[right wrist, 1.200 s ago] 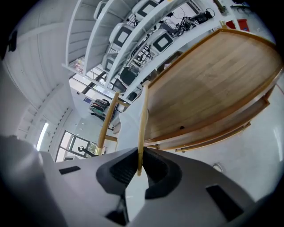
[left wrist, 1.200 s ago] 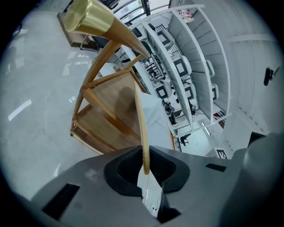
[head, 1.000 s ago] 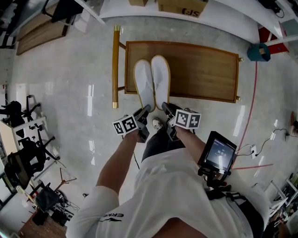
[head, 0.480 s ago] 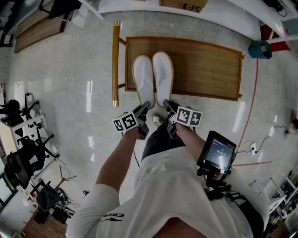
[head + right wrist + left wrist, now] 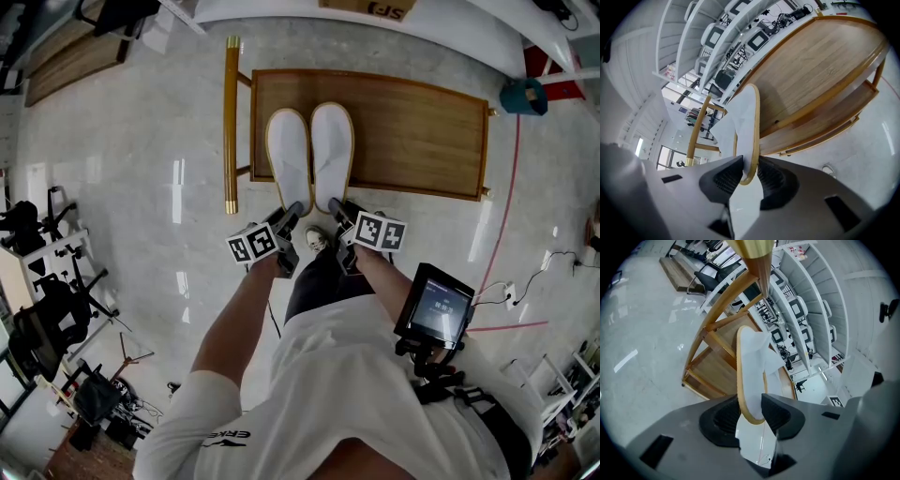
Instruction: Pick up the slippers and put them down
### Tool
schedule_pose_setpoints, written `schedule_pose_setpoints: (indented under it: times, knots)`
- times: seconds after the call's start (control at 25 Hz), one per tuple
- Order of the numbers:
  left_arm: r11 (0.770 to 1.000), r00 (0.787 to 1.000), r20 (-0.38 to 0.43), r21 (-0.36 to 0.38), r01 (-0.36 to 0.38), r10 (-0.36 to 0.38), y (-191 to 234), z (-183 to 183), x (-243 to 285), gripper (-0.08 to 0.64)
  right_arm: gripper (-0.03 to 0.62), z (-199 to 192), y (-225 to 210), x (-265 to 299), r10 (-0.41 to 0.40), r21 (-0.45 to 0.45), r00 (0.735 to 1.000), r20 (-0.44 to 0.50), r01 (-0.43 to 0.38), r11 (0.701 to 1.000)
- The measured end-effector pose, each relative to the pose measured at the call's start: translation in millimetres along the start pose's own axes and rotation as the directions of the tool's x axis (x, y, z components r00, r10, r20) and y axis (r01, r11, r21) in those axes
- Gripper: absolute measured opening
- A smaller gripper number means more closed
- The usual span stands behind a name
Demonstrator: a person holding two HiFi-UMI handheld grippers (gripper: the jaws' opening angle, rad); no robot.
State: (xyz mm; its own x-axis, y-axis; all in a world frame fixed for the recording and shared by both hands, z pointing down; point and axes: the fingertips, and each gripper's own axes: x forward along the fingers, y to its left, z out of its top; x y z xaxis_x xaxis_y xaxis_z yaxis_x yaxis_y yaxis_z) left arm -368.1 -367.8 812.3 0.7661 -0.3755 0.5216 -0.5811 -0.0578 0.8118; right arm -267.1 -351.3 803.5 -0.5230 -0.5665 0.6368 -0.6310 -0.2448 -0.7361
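Two white slippers with tan rims lie side by side, toes away from me, on a low wooden table [image 5: 412, 141]. The left slipper [image 5: 289, 159] has its heel between the jaws of my left gripper [image 5: 292, 214]. Those jaws are opening, and a gap shows beside the heel [image 5: 750, 376] in the left gripper view [image 5: 751, 413]. The right slipper [image 5: 332, 150] has its heel between the jaws of my right gripper [image 5: 336, 208]. These are opening too and stand loosely round the heel rim [image 5: 746, 126] in the right gripper view [image 5: 749, 176].
A gold-coloured rail [image 5: 231, 122] runs along the table's left end. A teal object [image 5: 520, 101] and a red cable [image 5: 504, 225] lie to the right on the pale glossy floor. A small screen [image 5: 436, 309] hangs at the person's side. Office chairs [image 5: 37, 319] stand at the left.
Both grippers have sunk a little with the slippers, which now rest flat on the table top. The jaws of both have loosened from the heels.
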Motion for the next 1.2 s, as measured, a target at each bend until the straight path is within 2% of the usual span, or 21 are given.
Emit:
schedule_pose_setpoints:
  times: [0.44,0.84,1.2]
  knots:
    - [0.999,1.0,0.002,0.035,0.007,-0.007,3,-3,-5,0.184,0.144,-6,-5,1,-0.015,-0.036,1.0,-0.018,0.014,0.999]
    - [0.999,0.999,0.034,0.05,-0.009,0.008,3,-7,-20,0.187,0.147,-10,-6,-12,-0.044,-0.073,0.999,-0.018,0.043,0.996]
    - [0.997,0.999,0.043,0.071,-0.021,0.018,-4,-31,-45,0.186,0.147,-19,-2,-38,-0.065,-0.105,0.998,0.004,0.065,0.992]
